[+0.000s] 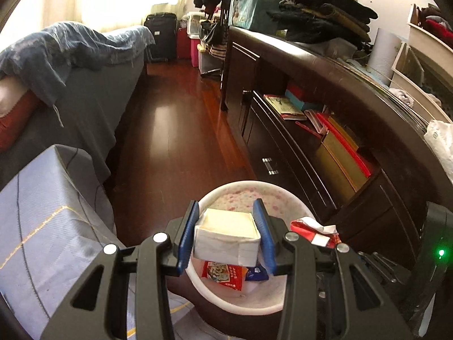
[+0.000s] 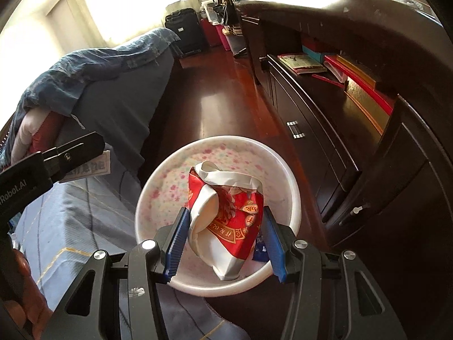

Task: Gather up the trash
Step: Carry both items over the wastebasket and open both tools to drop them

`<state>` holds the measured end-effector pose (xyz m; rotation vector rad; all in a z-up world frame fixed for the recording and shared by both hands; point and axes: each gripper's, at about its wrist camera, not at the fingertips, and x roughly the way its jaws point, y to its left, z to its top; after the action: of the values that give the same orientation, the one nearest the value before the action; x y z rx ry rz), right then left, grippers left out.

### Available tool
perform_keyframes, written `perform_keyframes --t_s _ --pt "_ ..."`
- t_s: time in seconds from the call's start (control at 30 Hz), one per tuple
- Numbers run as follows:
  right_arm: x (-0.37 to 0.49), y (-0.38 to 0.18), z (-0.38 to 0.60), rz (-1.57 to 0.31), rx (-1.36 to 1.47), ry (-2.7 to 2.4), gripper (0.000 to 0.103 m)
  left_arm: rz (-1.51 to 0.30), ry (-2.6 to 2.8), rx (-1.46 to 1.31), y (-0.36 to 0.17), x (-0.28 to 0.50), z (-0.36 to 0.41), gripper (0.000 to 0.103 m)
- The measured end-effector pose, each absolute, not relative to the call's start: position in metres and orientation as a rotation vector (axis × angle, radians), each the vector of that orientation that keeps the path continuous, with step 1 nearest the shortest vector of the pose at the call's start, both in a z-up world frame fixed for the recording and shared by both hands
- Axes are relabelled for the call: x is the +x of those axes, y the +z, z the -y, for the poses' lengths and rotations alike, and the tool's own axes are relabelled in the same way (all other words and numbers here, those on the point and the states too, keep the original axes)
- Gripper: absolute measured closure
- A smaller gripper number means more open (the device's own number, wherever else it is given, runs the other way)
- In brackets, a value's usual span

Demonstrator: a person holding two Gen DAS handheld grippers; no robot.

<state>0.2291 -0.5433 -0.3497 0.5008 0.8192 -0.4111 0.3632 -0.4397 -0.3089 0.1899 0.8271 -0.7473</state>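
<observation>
Disposal step, I judge: left tool (image 1: 226, 238) pinches a white box (image 1: 226, 236), right tool (image 2: 225, 238) pinches a red wrapper (image 2: 226, 215), both above the bin (image 2: 158, 187); next, release.

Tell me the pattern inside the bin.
White bin with small pink flower speckles; clearest in the right wrist view.

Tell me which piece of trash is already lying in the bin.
The small red wrapper on the bin floor; the white box and red-white bag are each clamped in a hand-held gripper.
</observation>
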Motion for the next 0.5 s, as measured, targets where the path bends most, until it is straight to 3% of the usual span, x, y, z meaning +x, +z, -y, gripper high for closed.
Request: perform_keyframes --t_s 0.07,0.13,0.2,0.3,0.5 --pt "0.232 -0.353 0.545 -0.821 0.494 -0.418 0.051 -0.835 -0.75 0.188 -0.312 0.366 0.442 0.061" --pt "0.235 -0.355 0.545 -0.822 0.484 -0.427 0.05 -0.843 -0.752 0.184 -0.314 0.369 0.444 0.05" --pt "0.236 -0.356 0.546 -0.821 0.468 -0.45 0.048 -0.84 -0.76 0.17 -0.314 0.369 0.446 0.024" --pt "0.236 -0.356 0.546 -0.819 0.467 -0.456 0.045 -0.809 -0.754 0.152 -0.308 0.368 0.445 0.011" --pt "0.233 -0.355 0.543 -0.833 0.465 -0.46 0.044 -0.8 -0.748 0.139 -0.302 0.369 0.442 0.01"
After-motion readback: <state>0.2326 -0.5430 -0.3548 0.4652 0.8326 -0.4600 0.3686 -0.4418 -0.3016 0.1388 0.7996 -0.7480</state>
